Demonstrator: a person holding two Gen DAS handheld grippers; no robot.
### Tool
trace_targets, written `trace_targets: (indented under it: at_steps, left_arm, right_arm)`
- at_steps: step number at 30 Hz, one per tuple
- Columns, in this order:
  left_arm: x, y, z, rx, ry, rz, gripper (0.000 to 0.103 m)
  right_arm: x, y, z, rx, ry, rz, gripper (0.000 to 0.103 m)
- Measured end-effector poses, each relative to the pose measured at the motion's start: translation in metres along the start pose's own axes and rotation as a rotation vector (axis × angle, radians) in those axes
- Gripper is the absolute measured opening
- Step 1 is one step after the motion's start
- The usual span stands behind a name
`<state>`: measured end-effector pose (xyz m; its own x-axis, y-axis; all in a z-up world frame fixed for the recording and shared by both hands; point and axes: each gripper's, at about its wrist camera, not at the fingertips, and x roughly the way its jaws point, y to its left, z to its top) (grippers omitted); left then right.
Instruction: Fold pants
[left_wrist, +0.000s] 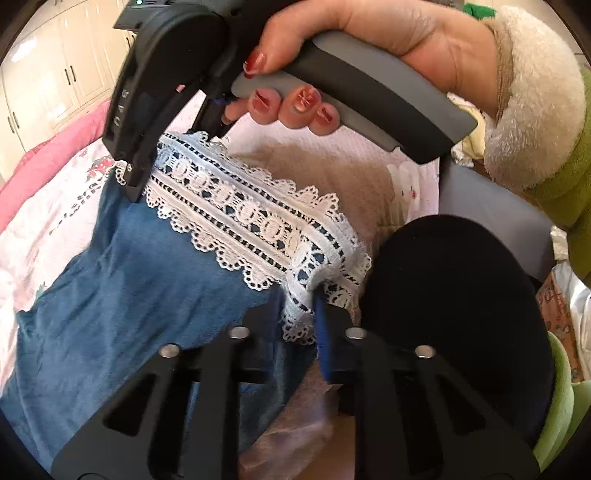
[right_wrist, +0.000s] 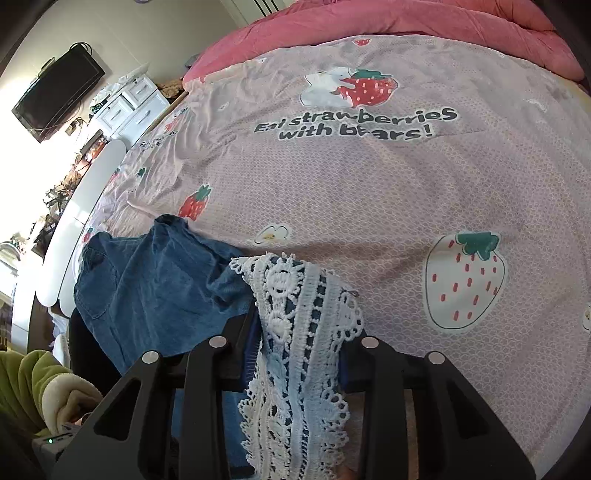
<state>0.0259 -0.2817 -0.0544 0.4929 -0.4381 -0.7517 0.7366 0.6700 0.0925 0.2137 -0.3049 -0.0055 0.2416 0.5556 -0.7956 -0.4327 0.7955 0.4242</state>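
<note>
Above the strawberry-print bedsheet (right_wrist: 369, 192), the blue denim pants (left_wrist: 122, 295) hang lifted by their white lace-trimmed hem (left_wrist: 236, 218), which stretches taut between the two grippers while the denim body sags below it and drapes back toward the sheet. At the near end of that lace band, the left gripper (left_wrist: 317, 295) is closed on the trim, the lace bunched tightly between its blue-padded fingers. At the far end of the band, seen from the left wrist camera, the right gripper (left_wrist: 138, 184) is clamped onto the other corner of the hem, its black body angled down and held by the person's right hand (left_wrist: 369, 48) with red-painted nails and a fleecy cream cuff (left_wrist: 532, 96) on a green sleeve. From the right wrist camera, the lace runs straight down between that gripper's fingers and the denim falls away to the left of it, with a back pocket showing. Beyond the pants, the sheet carries the words "Eat strawberries with bears!" (right_wrist: 354, 123), and a pink quilt (right_wrist: 424, 26) lies along the far edge of the sheet. Left of the sheet stand a white drawer unit (right_wrist: 129, 105) and a wall-mounted television (right_wrist: 59, 88).
</note>
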Motion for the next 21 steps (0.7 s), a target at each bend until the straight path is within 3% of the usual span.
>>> trace_targets:
  at_steps: [10,13,19,21]
  left_arm:
    - [-0.025,0.027,-0.012,-0.105,-0.052,-0.067,0.007]
    - [-0.022,0.028,-0.011,-0.115,-0.068,-0.101,0.018]
    - [-0.006,0.010,-0.009,-0.048,-0.042,-0.090,0.039]
    - [0.000,0.002,-0.008,-0.021,-0.027,-0.060,0.041]
  right_arm:
    - [-0.009,0.026,0.013,-0.002,0.000,-0.025,0.029]
    - [-0.011,0.034,0.015,-0.018,0.008,-0.048,0.029]
    - [-0.015,0.024,0.011,0.007,0.009,-0.063,0.029]
    - [-0.015,0.017,0.009,0.021,0.001,-0.052,0.029]
